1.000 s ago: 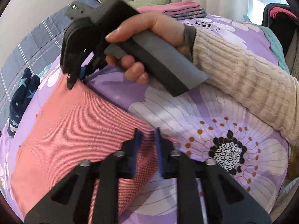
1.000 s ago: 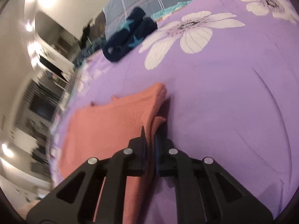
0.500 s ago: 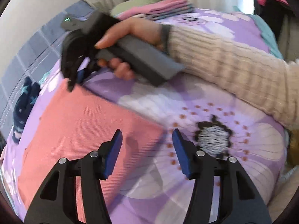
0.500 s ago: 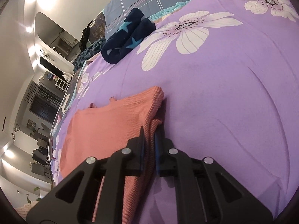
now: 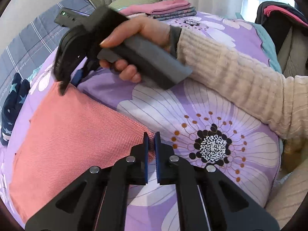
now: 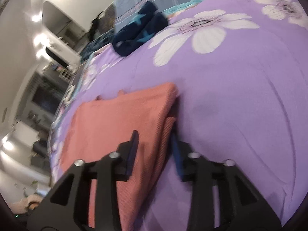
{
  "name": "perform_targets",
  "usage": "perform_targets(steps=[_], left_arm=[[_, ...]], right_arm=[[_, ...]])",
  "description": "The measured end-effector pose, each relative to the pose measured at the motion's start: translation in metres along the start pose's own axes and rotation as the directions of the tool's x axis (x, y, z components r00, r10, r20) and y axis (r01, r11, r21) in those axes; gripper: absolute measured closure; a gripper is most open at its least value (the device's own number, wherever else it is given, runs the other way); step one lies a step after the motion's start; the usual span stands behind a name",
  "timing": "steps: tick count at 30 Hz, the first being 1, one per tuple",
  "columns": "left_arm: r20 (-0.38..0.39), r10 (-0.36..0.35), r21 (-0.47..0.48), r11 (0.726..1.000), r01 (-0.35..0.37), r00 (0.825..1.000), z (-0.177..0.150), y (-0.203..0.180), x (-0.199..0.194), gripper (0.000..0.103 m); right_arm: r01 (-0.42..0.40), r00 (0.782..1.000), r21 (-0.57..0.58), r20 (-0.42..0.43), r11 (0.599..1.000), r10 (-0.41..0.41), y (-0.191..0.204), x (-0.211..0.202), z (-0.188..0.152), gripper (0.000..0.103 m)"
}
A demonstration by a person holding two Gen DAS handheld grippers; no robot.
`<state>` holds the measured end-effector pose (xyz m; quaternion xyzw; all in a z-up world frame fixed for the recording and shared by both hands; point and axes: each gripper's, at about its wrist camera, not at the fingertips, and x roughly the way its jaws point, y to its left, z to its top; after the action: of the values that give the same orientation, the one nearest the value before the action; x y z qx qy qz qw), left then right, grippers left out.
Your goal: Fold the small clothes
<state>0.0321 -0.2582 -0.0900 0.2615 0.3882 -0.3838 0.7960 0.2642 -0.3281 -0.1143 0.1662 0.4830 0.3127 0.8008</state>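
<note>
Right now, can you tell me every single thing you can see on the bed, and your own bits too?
cloth: one, coral pink, lying flat on the bed cover.
bed cover: one, purple with big white flowers, under everything.
dark bundle: one, navy with blue stars, near the cover's far edge.
folded pile: one, pink on top, blue-grey beneath, far end by the curtains.
blanket: one, grey-blue checks, beyond the cover.
hand: one, holding the right gripper's grey handle.
sleeve: one, cream knit.
right gripper: black, open, the cloth's folded edge between its jaws.
left gripper: black, shut at the cloth's near corner.
</note>
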Motion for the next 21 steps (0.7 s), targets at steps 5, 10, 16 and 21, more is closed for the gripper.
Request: perform_targets(steps=[5,10,16,21], left_arm=[[0.01,-0.019,-0.003,1.0,0.019,1.0,-0.002,-0.003,0.004,0.098],[-0.005,-0.061,-0.017,0.998,0.061,0.998,-0.006,0.0,0.017,0.098],[0.029,-0.06,-0.027,0.998,0.061,0.998,-0.01,-0.002,0.016,0.094],[0.078,-0.03,-0.049,0.998,0.034,0.997,-0.015,-0.006,-0.001,0.073]], right_arm=[[-0.084,0.984,-0.015,0.155,0.996,0.086,0.014,-0.029,0.003,0.098],[0.125,0.986,-0.02,0.116,0.992,-0.122,0.005,-0.002,0.002,0.098],[0.081,0.969,0.06,0.228,0.995,-0.093,-0.013,-0.02,0.004,0.073],[-0.019,0.966,0.074,0.26,0.997,-0.001,-0.015,-0.039,0.0,0.086]])
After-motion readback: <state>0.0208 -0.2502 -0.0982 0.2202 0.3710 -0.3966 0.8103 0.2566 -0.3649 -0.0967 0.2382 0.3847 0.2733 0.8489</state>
